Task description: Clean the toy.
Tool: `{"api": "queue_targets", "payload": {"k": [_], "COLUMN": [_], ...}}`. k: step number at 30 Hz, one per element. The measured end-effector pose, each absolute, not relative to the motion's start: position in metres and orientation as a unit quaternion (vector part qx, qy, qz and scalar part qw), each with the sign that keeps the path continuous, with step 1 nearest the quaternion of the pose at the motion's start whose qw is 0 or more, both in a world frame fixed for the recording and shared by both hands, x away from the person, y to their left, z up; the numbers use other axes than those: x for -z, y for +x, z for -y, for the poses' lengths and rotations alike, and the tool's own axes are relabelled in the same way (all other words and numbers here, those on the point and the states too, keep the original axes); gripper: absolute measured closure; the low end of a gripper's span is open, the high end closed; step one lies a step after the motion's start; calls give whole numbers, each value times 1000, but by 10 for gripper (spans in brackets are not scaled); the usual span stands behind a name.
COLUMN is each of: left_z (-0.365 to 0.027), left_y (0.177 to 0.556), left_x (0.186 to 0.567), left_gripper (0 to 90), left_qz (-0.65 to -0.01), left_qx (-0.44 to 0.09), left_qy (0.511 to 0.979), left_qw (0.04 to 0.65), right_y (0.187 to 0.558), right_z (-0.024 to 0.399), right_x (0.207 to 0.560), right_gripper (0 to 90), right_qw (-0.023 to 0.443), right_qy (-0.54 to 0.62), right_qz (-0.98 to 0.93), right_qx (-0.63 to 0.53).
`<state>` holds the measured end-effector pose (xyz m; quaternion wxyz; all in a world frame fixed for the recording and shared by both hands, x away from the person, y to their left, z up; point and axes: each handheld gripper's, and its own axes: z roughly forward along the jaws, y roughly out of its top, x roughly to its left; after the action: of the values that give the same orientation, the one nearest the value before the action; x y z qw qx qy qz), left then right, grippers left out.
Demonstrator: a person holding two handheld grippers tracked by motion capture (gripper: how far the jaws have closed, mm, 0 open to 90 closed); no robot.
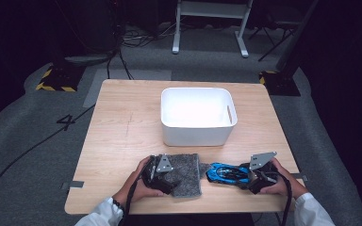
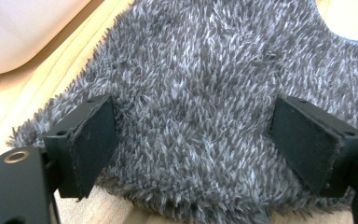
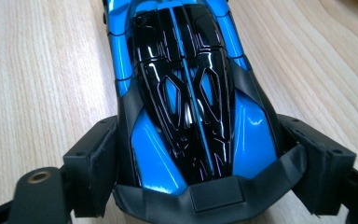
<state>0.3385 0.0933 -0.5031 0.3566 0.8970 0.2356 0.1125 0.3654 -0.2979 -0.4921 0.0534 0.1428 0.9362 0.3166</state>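
Left gripper (image 2: 193,140) spread wide over the grey cloth (image 2: 214,93) — soft, light, floppy; best pinched at an edge. Right gripper (image 3: 200,154) hugging the blue toy car (image 3: 186,93) at its end, apparently clamped — hard, glossy, likely slippery. Both near the table's (image 1: 122,122) front edge, white bin (image 1: 198,115) beyond.

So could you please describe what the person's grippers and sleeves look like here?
Both the left gripper and right gripper are black, each topped with a grey three-cornered plate and trailing a black cable. Their jaws carry flat black rectangular pads. The person wears white sleeves and a dark wristband.
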Motion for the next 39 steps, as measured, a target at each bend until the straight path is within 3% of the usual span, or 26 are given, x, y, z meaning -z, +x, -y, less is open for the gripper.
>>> {"api": "queue_targets", "payload": {"k": [3, 5, 6, 7, 12, 14, 19, 26, 34, 39], "left_z": [-91, -91, -91, -92, -98, -101, -100, -66, -39, -22], "left_y": [339, 340, 341, 341, 343, 343, 342, 339, 338, 337], "left_x": [501, 499, 498, 498, 493, 488, 472, 461, 467, 484], "left_gripper": [187, 334, 450, 450, 687, 729, 734, 734, 731, 719], "left_qz": [-237, -240, -243, -244, -244, -239, -225, -181, -161, -134], "left_qx": [-118, -130, -133, -135, -137, -139, -130, -107, -114, -150], "left_qy": [897, 894, 894, 893, 889, 882, 863, 859, 870, 889], "left_qw": [354, 354, 352, 353, 363, 382, 434, 467, 451, 412], "right_y": [365, 364, 363, 363, 364, 364, 363, 359, 358, 358], "right_z": [294, 290, 284, 284, 274, 271, 261, 239, 235, 235], "right_x": [492, 493, 493, 493, 493, 493, 493, 493, 495, 496], "right_gripper": [223, 242, 244, 244, 246, 247, 247, 247, 246, 245], "right_qw": [50, 45, 50, 50, 49, 44, 35, 31, 35, 38], "right_qy": [135, 129, 124, 124, 124, 125, 115, 100, 103, 102], "right_qz": [-936, -934, -935, -935, -933, -932, -931, -933, -932, -932], "right_qx": [-322, -329, -328, -328, -333, -338, -345, -345, -345, -347]}}
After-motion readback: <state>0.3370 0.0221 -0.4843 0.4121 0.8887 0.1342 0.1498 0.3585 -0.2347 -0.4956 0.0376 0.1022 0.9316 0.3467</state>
